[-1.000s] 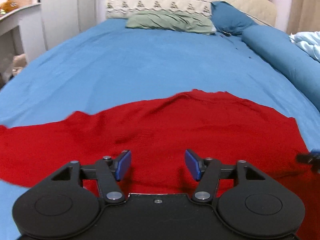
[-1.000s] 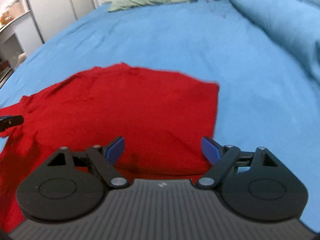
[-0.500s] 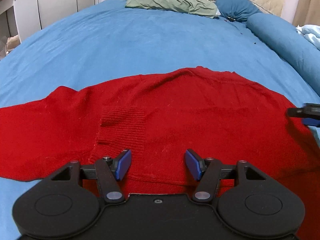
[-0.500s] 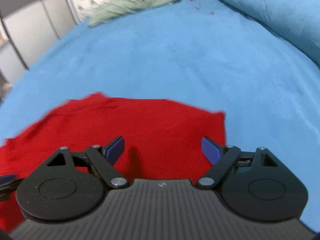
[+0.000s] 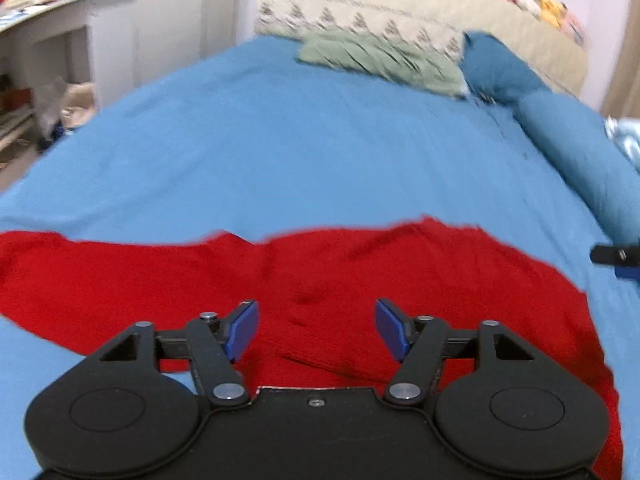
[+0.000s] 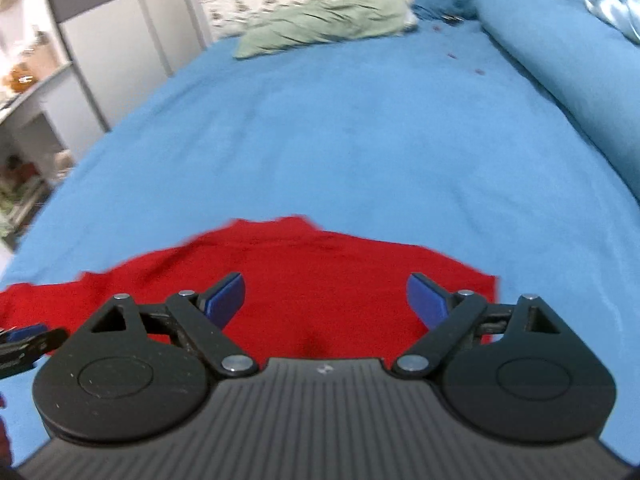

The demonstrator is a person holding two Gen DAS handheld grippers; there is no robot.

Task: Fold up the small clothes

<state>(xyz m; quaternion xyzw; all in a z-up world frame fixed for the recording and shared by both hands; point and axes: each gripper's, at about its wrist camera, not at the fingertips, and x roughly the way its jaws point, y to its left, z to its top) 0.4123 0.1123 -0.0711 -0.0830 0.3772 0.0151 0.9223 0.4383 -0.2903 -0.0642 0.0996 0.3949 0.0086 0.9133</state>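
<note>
Red knitted sweater [image 5: 420, 280] spread flat across the near end of the blue bedsheet [image 5: 320, 152]. Left gripper [image 5: 316, 330] hovers over it, its 2 blue pads wide apart, gripping nothing; red knit fills the gap between them and runs off left and right. Right gripper [image 6: 327, 300] spread wide too, empty, above the sweater's right part, the right edge of the cloth just beside its right finger. Far off, a green pillow [image 5: 380, 60] and a dark blue pillow [image 5: 500, 72] lie against the cream quilted headboard [image 5: 400, 8].
</note>
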